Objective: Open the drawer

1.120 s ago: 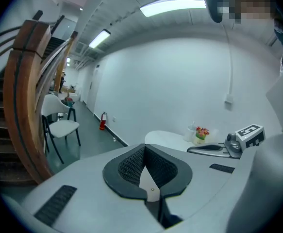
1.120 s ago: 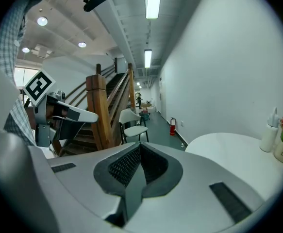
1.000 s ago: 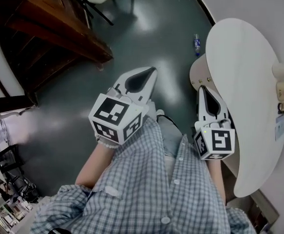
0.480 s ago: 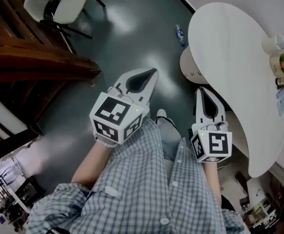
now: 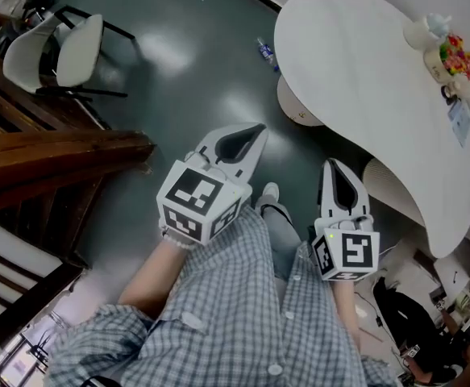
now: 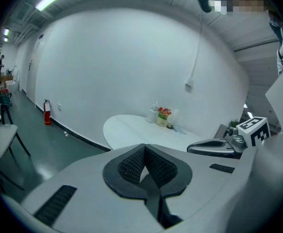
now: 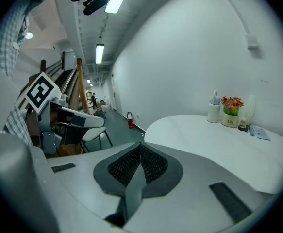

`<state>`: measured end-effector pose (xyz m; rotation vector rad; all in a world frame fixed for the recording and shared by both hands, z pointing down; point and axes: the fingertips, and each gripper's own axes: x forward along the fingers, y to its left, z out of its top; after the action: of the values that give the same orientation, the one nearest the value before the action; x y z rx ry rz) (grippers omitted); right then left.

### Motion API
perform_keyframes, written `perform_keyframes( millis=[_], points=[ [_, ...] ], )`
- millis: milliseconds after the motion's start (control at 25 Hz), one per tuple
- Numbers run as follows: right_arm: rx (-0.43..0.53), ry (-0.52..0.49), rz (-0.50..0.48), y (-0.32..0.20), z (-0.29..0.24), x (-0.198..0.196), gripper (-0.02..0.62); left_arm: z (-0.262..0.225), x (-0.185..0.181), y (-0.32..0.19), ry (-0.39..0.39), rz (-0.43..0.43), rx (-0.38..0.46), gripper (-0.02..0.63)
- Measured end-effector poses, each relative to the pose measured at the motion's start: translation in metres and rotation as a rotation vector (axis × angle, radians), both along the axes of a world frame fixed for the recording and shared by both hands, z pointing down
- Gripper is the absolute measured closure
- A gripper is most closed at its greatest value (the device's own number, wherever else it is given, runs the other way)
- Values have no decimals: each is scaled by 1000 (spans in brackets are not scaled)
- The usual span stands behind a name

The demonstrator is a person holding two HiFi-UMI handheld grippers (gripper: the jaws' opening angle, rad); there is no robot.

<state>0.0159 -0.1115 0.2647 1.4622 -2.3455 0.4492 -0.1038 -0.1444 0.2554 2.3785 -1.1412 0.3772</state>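
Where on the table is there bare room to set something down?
Most of the table is bare, from the edge nearest the person across its middle. The end by the wall is crowded: a bottle, a flower pot and a card.

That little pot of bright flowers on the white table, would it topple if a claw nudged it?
Probably light: the flower pot is no taller than the white bottle beside it. A push up at the blooms might tip it; low on its squat base it would likelier slide across the smooth table.
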Motion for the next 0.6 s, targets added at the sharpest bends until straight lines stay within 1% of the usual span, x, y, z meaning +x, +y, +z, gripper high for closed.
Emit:
perform_keyframes(
  millis=[120,200,400,600],
  points=[
    [-18,-4,45,2,7,8,586,6,13,-7,8,45,-4,601],
    [-29,0,48,6,11,7,586,11,15,-8,11,56,-15,601],
    [-69,8,53,13,30,8,586,32,8,0,-21,63,-45,601],
    [-117,9,70,7,60,10,586,61,-5,1,-32,62,-78,601]
  ],
)
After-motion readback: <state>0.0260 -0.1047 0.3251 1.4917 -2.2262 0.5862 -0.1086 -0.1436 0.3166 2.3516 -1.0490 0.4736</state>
